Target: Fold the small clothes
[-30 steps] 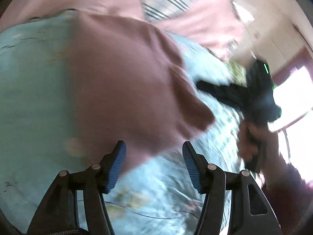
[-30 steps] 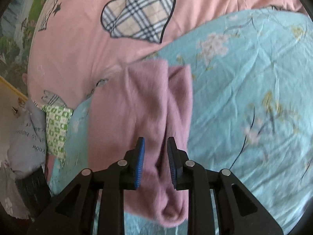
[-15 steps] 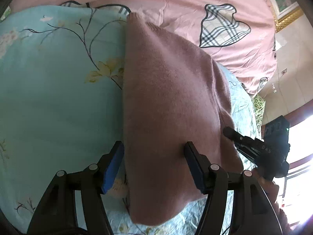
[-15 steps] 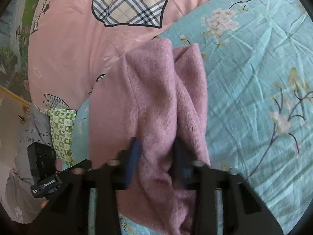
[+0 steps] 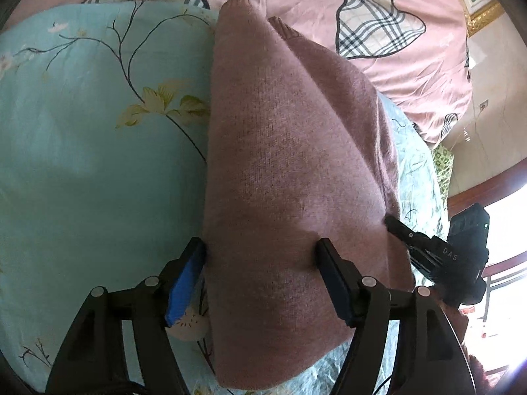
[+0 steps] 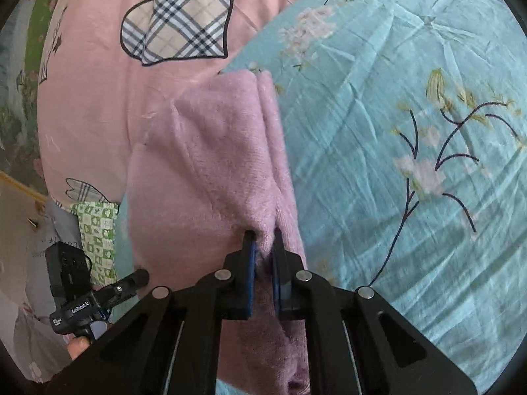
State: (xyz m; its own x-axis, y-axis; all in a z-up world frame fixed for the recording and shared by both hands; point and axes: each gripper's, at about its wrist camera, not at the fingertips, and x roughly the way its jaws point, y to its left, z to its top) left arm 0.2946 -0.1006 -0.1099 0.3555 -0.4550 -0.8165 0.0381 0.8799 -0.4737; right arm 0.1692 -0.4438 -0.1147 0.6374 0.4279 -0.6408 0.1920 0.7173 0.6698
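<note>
One knit garment (image 5: 290, 171), two grippers. The garment is mauve, fuzzy and folded long, lying on a floral blue sheet (image 5: 92, 151) (a pink quilt (image 6: 98, 105) lies beyond). The left gripper (image 5: 260, 250) is spread wide, straddling it; the right gripper (image 6: 263, 240) pinches a fold.

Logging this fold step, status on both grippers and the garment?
Left gripper open, fingers straddling the pink knit garment. Right gripper shut on a pinch of its edge. Garment lies on the teal floral sheet. Nothing in the way.
</note>
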